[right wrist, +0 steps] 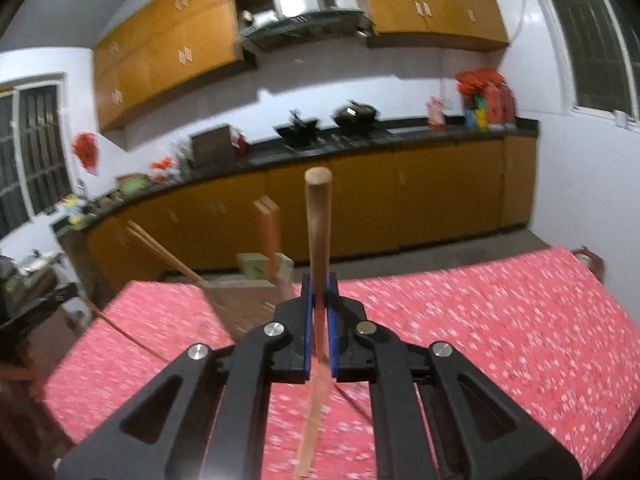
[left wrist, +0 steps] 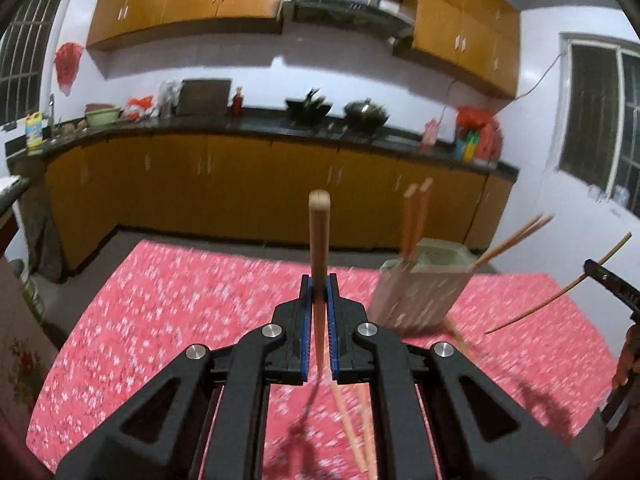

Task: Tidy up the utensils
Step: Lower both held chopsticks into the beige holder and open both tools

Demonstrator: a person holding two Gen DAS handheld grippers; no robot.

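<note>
Now, left tongs (left wrist: pixel 319 280): clenched on chopstick (left wrist: pixel 319 236)
Right tongs (right wrist: pixel 319 280): clenched on stick (right wrist: pixel 318 224)
Tip: lower upright into holder (left wrist: pixel 420 288), slowly

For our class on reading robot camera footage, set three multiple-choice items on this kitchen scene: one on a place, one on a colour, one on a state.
1. Where does the utensil holder stand?
A. on the kitchen counter
B. on the cloth-covered table
C. on the floor

2. What colour is the tablecloth?
A. red with white specks
B. plain blue
C. green striped

3. What is the state of the left tool?
A. wide open, holding nothing
B. shut on a metal spoon
C. shut on a wooden stick

Answers:
1. B, the holder's base rests on the patterned cloth, well in front of the counter.
2. A, the cloth shows red with small white flecks in both wrist views.
3. C, its blue pads press a wooden stick that points upright between them; the right tool grips a stick likewise.
</note>
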